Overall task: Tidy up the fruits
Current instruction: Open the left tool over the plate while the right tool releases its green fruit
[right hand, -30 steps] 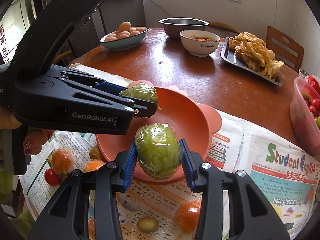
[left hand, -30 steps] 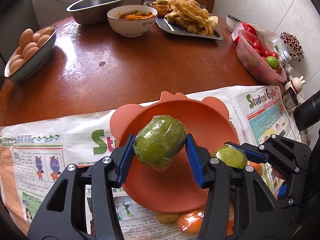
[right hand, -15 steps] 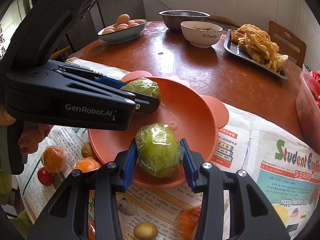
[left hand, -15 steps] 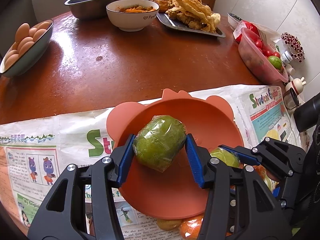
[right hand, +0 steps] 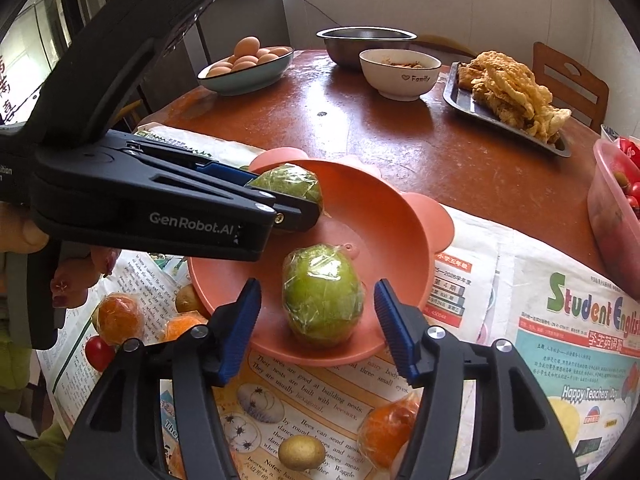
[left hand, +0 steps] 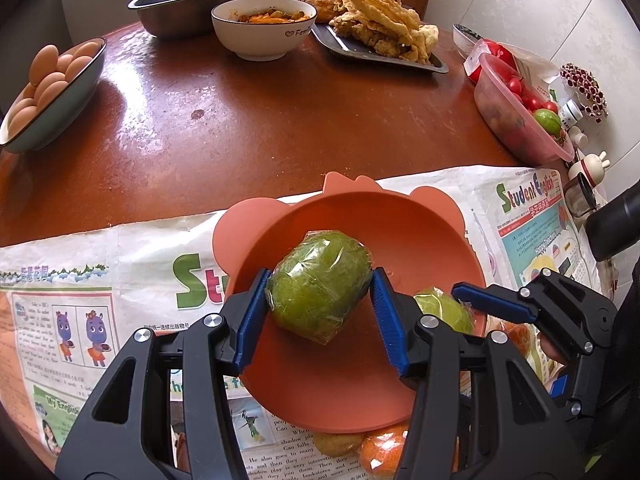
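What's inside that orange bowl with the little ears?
In the orange bowl one wrapped green fruit sits free. A second wrapped green fruit is held above it. The bowl floor beneath both is hidden.

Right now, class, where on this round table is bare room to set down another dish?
Free: the brown tabletop between the egg bowl, white bowl, pink tub and newspaper. Crowded: the orange plate and wrapped fruits.

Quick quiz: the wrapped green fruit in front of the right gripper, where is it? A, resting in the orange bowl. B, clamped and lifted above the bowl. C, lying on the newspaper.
A: the wrapped green fruit rests in the orange bowl, with gaps to the right gripper fingers.
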The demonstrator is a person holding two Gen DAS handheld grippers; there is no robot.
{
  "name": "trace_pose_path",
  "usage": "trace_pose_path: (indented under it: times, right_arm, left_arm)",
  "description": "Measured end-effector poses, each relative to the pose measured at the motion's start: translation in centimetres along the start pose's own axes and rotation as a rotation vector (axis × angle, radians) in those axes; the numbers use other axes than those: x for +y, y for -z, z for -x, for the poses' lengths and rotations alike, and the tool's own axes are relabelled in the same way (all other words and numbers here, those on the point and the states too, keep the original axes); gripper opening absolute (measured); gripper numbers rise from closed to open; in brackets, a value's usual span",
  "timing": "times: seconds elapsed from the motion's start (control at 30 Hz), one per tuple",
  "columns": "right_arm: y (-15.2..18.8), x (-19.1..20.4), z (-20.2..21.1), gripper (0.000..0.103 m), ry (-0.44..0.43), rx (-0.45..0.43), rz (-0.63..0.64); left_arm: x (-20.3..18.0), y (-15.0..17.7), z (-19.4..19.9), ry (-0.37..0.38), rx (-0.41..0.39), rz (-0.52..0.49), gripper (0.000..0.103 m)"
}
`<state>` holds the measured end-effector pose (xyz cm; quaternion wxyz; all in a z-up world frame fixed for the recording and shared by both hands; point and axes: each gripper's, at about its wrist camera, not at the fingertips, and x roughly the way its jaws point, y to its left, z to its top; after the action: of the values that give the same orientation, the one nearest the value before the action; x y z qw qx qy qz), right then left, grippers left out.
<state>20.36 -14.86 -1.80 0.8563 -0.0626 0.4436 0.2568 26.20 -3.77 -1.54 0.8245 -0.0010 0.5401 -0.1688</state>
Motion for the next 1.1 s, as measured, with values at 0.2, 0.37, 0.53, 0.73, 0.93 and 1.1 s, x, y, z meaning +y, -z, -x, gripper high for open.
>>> trace_pose_path:
  times: [0.2, 0.37, 0.53, 0.73, 0.93, 1.1]
  right_arm:
    - [0.1, 0.2, 1.2, 0.067, 0.01, -0.02, 0.005]
    - [0.5, 0.1, 2.5, 0.072, 0.022, -0.043, -0.007]
    - [0.8, -0.2, 3.1, 0.073, 0.031, -0.048, -0.021]
    - [1.0, -0.4, 3.6, 0.076, 0.046, -0.054, -0.035]
    - [1.1, -0.4, 4.4, 0.083, 0.062, -0.074, -0.043]
    - [1.2, -0.2, 4.9, 0.087, 0.078, -0.087, -0.047]
  left_arm:
    - [-0.1, 0.3, 0.3, -0.001, -0.002, -0.001, 0.042]
    - [-0.1, 0.2, 0.9, -0.002, -0.02, 0.001, 0.042]
    - [0.0, 0.2, 1.5, -0.008, -0.031, 0.005, 0.043]
    - [0.2, 0.4, 3.0, -0.025, -0.063, 0.015, 0.049]
    - [0.4, 1.2, 5.0, -0.067, -0.108, 0.029, 0.062]
    - [0.5, 2.2, 6.5, -0.077, -0.142, 0.038, 0.07]
